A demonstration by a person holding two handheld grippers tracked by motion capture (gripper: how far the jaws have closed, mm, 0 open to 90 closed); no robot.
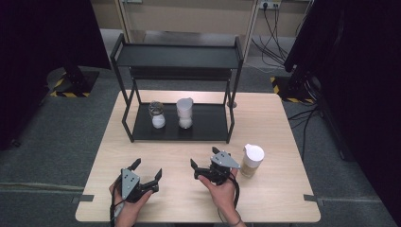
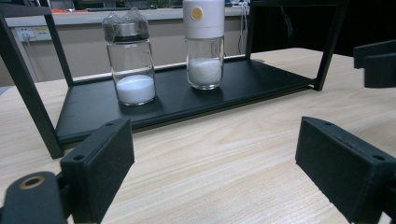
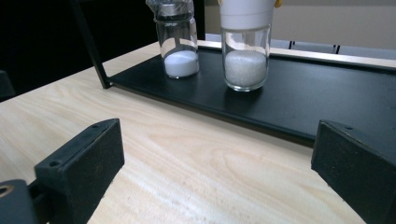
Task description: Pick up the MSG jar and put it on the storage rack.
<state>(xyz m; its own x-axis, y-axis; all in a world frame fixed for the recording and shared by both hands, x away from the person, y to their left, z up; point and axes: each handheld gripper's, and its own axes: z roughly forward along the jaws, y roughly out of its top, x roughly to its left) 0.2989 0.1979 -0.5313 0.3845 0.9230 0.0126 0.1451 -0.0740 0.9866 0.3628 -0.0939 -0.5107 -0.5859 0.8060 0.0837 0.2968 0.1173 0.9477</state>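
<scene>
I hold my left gripper (image 1: pixel 147 171) and right gripper (image 1: pixel 203 160) over the near table (image 1: pixel 283 198), both with jaws spread wide and empty. The white-capped jar (image 1: pixel 251 161) stands on the table just beside my right gripper, while the glass shaker (image 1: pixel 157 115) and the grinder (image 1: pixel 185 113) stand side by side on the black rack's bottom shelf (image 1: pixel 213 125), well ahead of both.

Pale matt wood-grain table (image 1: pixel 189 198), matt black metal rack (image 1: pixel 208 125), clear glass jars (image 2: pixel 204 60)

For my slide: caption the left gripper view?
Open left gripper faces two jars on the black rack.
</scene>
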